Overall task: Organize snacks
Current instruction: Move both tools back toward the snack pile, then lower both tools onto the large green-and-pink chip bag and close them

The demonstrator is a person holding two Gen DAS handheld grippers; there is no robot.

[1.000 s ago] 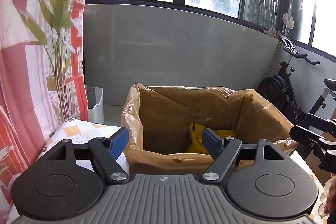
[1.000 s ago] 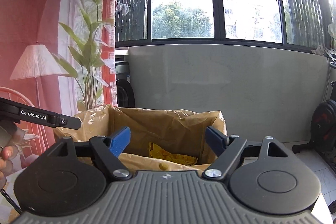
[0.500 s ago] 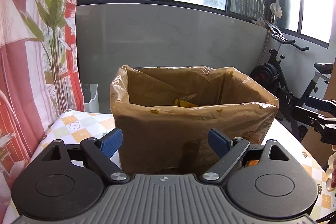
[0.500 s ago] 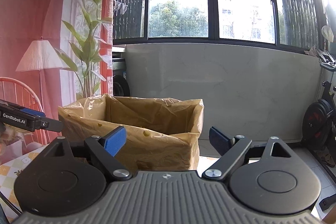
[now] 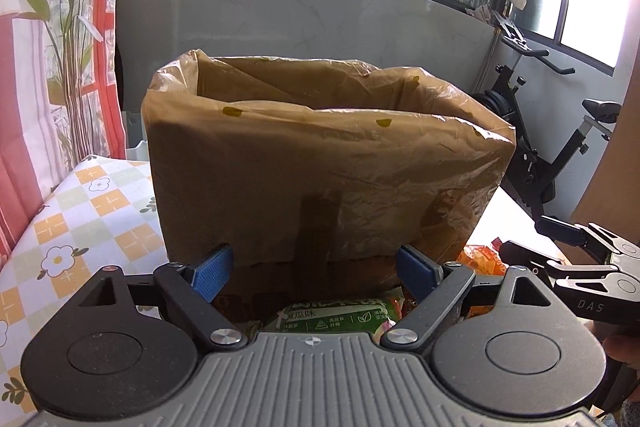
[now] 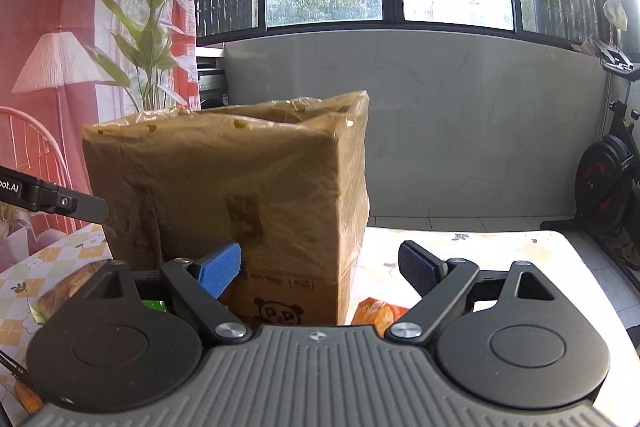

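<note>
My left claw (image 5: 314, 269) is spread wide w/ nothing between its blue pads; its jaws have just been opening. Same for my right claw (image 6: 320, 267): released, jaws just been opening, nothing gripped. Both sit low in front of the cardboard box (image 5: 320, 179), which stands on the bench (image 5: 80, 227) & is lined w/ a brownish plastic bag (image 6: 224, 155) folded over its rim. Bench cover is a checked cloth w/ orange squares & white flowers. A green snack pack (image 5: 336, 315) lies on the bench just under my left claw, at the foot of the box; an orange snack pack (image 6: 374, 311) lies by the box's right corner, near my right claw. Room: grey marble-look wall under dark-framed windows, trees outside, laundry hanging up top. Red & white curtain (image 5: 36, 67) w/ a leaf print at left, exercise bike (image 5: 532, 131) at right.
</note>
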